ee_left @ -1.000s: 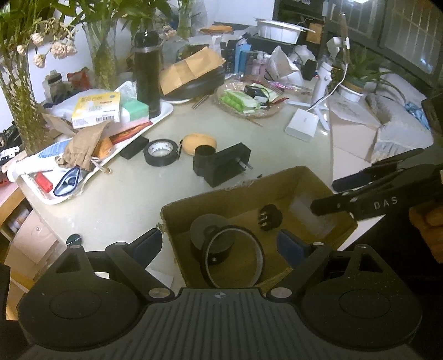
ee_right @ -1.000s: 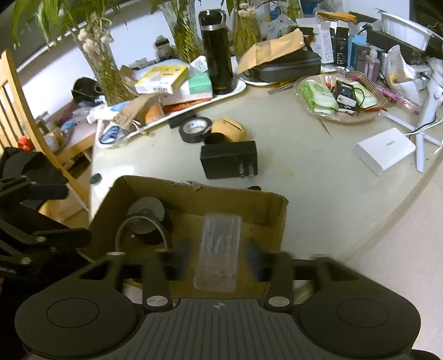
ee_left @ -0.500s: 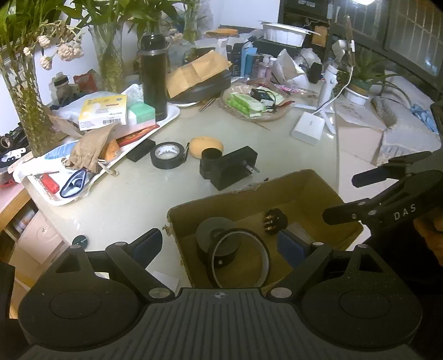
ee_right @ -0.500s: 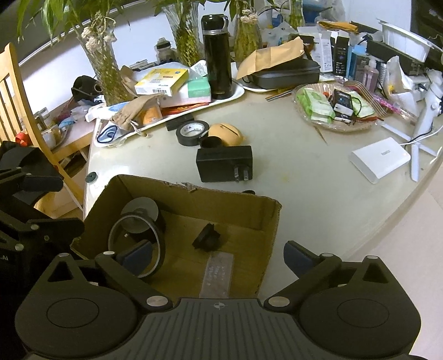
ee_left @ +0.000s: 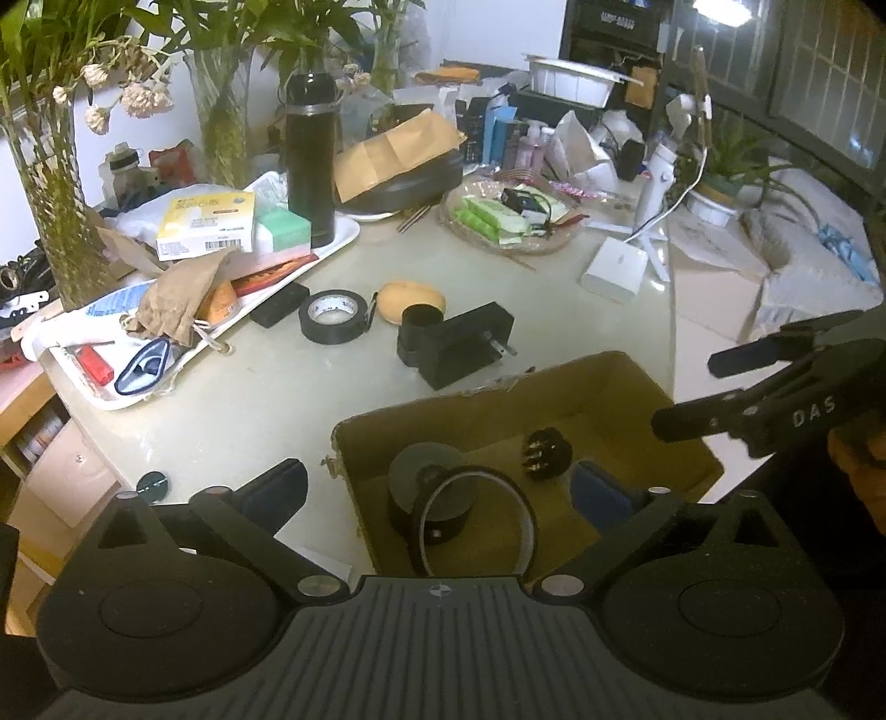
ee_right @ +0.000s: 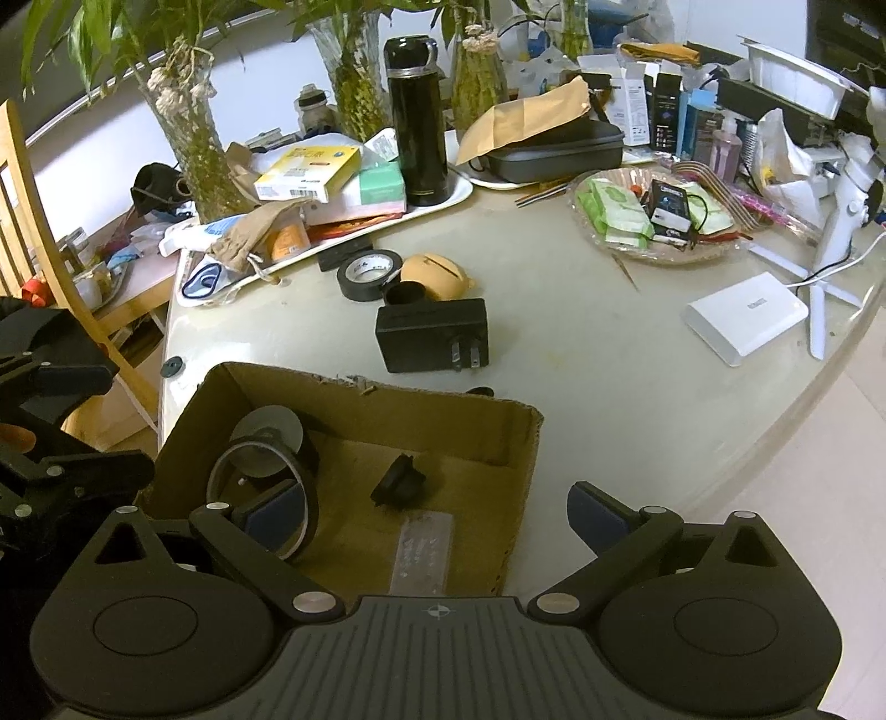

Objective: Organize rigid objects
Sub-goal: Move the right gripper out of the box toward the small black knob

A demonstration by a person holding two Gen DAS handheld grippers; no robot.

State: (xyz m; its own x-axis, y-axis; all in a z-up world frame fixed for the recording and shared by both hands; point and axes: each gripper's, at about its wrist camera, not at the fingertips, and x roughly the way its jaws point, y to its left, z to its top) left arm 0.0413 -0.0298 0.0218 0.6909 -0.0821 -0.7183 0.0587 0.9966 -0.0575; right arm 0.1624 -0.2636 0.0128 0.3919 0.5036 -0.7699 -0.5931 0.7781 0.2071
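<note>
Inside, near the cardboard box's [ee_right: 520,437] front wall: clear plastic case [ee_right: 422,553] lying flat, beside black plug [ee_right: 400,482], tape ring [ee_right: 266,493] and round black piece [ee_left: 429,487]. Above it, right gripper [ee_right: 423,509] empty, jaws spread wide; left gripper [ee_left: 437,490] likewise open. Beyond the box, toward the table's [ee_right: 581,354] middle: black adapter [ee_right: 432,335], tape roll [ee_right: 368,274].

Dim, cool indoor light, soft shadows, ceiling lamp [ee_left: 714,8] glare, strong fisheye bending at edges.
</note>
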